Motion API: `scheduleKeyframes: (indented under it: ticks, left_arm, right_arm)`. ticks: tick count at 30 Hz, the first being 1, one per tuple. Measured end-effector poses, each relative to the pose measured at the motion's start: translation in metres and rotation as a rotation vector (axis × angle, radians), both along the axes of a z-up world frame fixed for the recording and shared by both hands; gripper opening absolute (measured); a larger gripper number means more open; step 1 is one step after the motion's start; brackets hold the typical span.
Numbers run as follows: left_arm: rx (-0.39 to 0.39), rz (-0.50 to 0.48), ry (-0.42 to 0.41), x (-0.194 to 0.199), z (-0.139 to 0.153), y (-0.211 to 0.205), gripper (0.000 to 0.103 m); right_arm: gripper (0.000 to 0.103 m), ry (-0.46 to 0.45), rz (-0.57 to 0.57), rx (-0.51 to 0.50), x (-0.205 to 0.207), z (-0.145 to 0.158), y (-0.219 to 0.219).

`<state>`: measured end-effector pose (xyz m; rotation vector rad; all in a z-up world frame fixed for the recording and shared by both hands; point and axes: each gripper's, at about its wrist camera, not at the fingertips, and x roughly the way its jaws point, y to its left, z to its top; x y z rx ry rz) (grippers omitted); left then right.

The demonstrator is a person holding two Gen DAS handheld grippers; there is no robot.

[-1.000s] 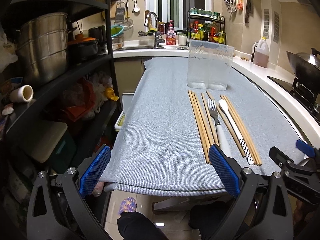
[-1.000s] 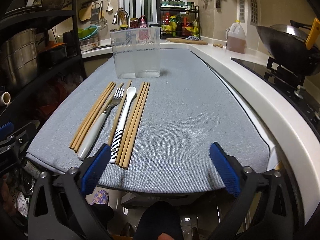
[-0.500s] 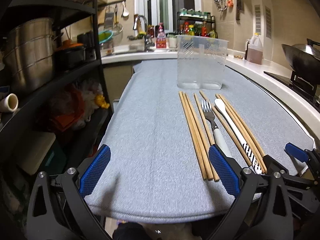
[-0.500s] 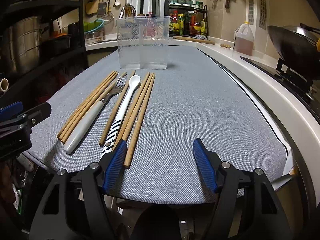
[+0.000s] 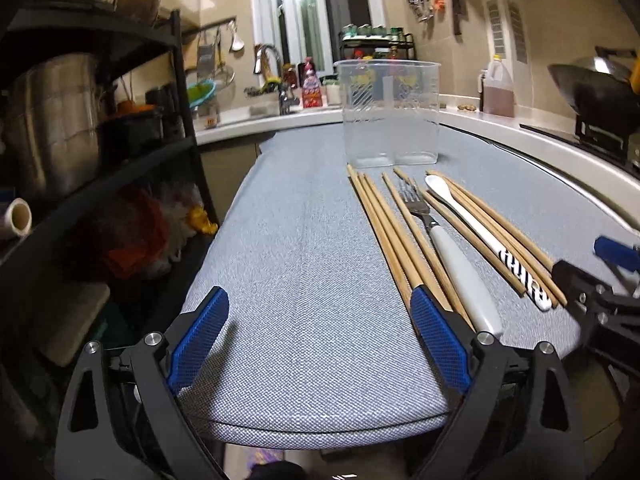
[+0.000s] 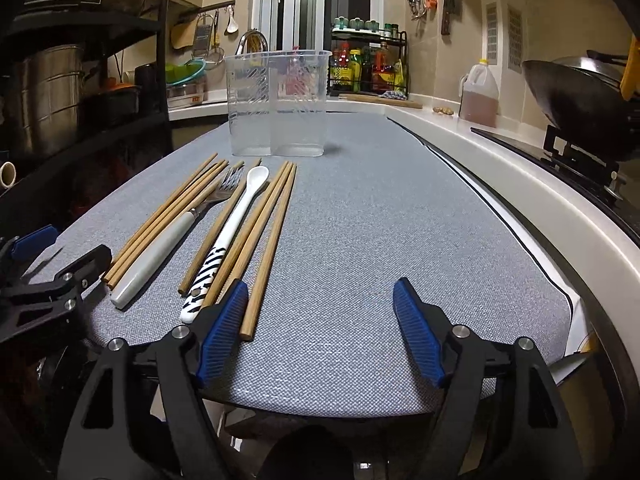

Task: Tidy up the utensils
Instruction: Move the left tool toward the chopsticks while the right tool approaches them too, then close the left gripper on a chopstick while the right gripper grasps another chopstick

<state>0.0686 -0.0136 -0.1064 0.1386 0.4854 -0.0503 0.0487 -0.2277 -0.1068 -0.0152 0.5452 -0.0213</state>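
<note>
Approach step: both grippers low at near table (image 6: 380, 216) edge, nothing picked yet. Left gripper (image 5: 318, 344) fingers spread, just narrowing, empty. Right gripper (image 6: 318, 332) fingers just widening, empty. Chopsticks (image 6: 276, 224), fork (image 6: 160, 248), spoon (image 6: 236, 220) lie in row before clear divided holder (image 6: 278, 104). Next, likely: centre fingers over one utensil, pinch, carry to holder.

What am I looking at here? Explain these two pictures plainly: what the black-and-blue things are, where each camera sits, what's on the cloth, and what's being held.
No robot here: a person holds a hand tool with two fingers in each hand, and each tool carries a wide-angle camera looking along its fingers. One picture is from the left gripper, the other from the right gripper. The blue pads are the fingertips.

On the grey cloth lie wooden chopsticks, a fork with a white handle and a white spoon with a striped handle. Behind them stands a clear plastic holder, empty.

Both grippers are open and hold nothing; their fingers have just been shifting slightly, the left's closing a little, the right's opening again.
</note>
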Motion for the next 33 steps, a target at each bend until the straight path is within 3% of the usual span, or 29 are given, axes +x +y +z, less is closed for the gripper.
scheduleKeyframes:
  ticks: [5, 10, 14, 18, 24, 26, 27, 28, 29, 33]
  left_arm:
    - [0.019, -0.024, 0.001, -0.004, -0.002, -0.008, 0.089]
    - [-0.032, -0.016, 0.012, 0.000, -0.003, -0.003, 0.088]
    - [-0.060, -0.060, 0.026, 0.004, -0.003, -0.009, 0.068]
    - [-0.058, -0.098, 0.017, 0.003, -0.006, -0.013, 0.056]
    - [-0.039, -0.149, -0.011, 0.000, -0.009, -0.019, 0.029]
    - [-0.039, -0.168, -0.023, -0.002, -0.010, -0.020, 0.023]
    - [-0.045, -0.172, -0.017, -0.002, -0.009, -0.020, 0.021]
    - [-0.054, -0.180, -0.006, -0.001, -0.008, -0.019, 0.012]
    - [-0.061, -0.187, 0.018, 0.000, -0.006, -0.019, 0.008]
    - [-0.080, -0.182, 0.042, -0.001, 0.004, -0.014, 0.006]
  right_arm:
    - [0.076, 0.016, -0.004, 0.026, 0.003, 0.001, -0.002]
    - [0.076, 0.000, -0.002, 0.014, 0.001, -0.001, 0.000]
    - [0.076, -0.016, 0.010, 0.020, 0.001, -0.004, 0.003]
    - [0.075, -0.046, 0.019, 0.035, 0.000, -0.007, 0.001]
    - [0.043, -0.143, 0.057, 0.039, -0.013, -0.016, 0.004]
    - [0.021, -0.158, 0.097, 0.031, -0.015, -0.016, 0.008]
    - [0.016, -0.159, 0.123, 0.030, -0.015, -0.016, 0.010]
    - [0.009, -0.158, 0.138, 0.021, -0.014, -0.015, 0.013]
    - [0.008, -0.150, 0.152, 0.010, -0.014, -0.014, 0.016]
    - [0.006, -0.088, 0.154, 0.055, -0.008, -0.005, 0.010]
